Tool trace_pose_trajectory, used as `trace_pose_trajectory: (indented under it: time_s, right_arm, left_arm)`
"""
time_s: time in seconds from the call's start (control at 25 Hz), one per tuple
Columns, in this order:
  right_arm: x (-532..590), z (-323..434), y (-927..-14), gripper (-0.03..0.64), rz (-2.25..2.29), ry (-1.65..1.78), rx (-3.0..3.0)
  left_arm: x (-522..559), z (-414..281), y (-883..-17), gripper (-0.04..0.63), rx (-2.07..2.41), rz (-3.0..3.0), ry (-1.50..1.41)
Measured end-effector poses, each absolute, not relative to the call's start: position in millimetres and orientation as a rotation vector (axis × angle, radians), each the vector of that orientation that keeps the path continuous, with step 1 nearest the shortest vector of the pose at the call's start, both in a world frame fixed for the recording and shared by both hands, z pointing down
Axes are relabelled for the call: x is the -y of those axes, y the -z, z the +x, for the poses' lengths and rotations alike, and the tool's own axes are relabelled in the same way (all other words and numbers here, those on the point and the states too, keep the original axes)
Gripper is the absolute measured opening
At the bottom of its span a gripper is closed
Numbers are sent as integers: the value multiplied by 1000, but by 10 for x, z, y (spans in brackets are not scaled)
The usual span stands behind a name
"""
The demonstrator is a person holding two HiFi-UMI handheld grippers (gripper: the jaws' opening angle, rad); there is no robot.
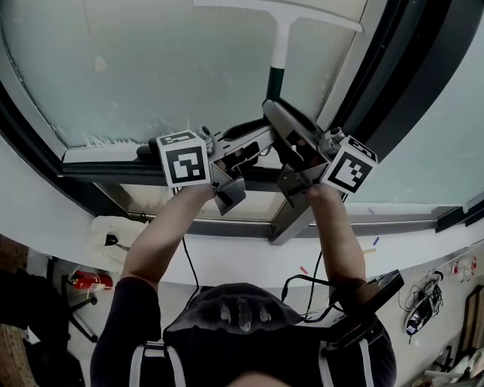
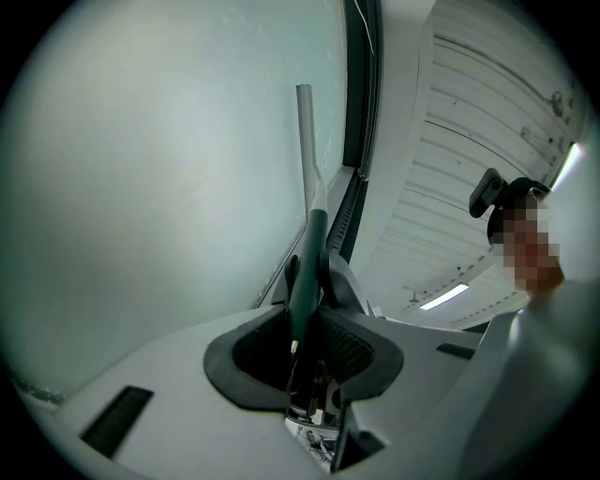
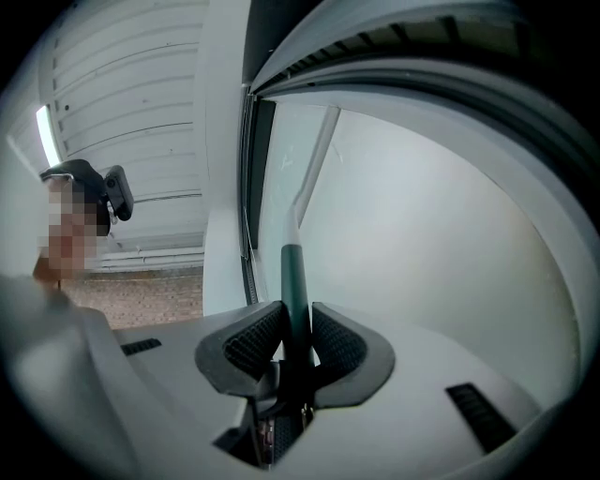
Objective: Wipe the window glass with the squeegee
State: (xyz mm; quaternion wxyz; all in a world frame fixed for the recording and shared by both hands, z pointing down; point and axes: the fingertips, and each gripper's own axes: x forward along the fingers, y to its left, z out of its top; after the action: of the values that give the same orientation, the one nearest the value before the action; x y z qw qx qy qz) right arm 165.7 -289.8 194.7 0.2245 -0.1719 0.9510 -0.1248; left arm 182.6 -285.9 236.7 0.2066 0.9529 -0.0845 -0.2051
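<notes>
The glass fills everything ahead of me, a pale, hazy pane that runs up and away from both claws, with the dark frame off to my right and below my hands. The squeegee lies straight ahead of the claws. Its long axis points away from me up the pane, and its blade sits crosswise at the far end, well beyond my grip. I can't tell for sure whether the blade's edge is pressed to the glass or only close to it. The green handle is the near end, and I hold it there with both claws. My right claw is clamped on the handle, which rises between its ribbed pads, with only a short piece of green showing before the white neck begins. My left claw is closed on the same handle, just behind the right one, with more green showing ahead of it. So the right claw looks nearer the blade. With the shaft in line with both claws, I judge the next stroke should be a straight pull toward me along that axis, the blade kept square across it.
</notes>
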Motion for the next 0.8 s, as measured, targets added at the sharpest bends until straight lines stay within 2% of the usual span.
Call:
trace_pose_trajectory:
  time_s: [0.8]
  right_arm:
    - [2715, 1585, -2606, 87, -483, 521, -2584]
  left_arm:
    - [2629, 1744, -3022, 100, 267, 2559, 530]
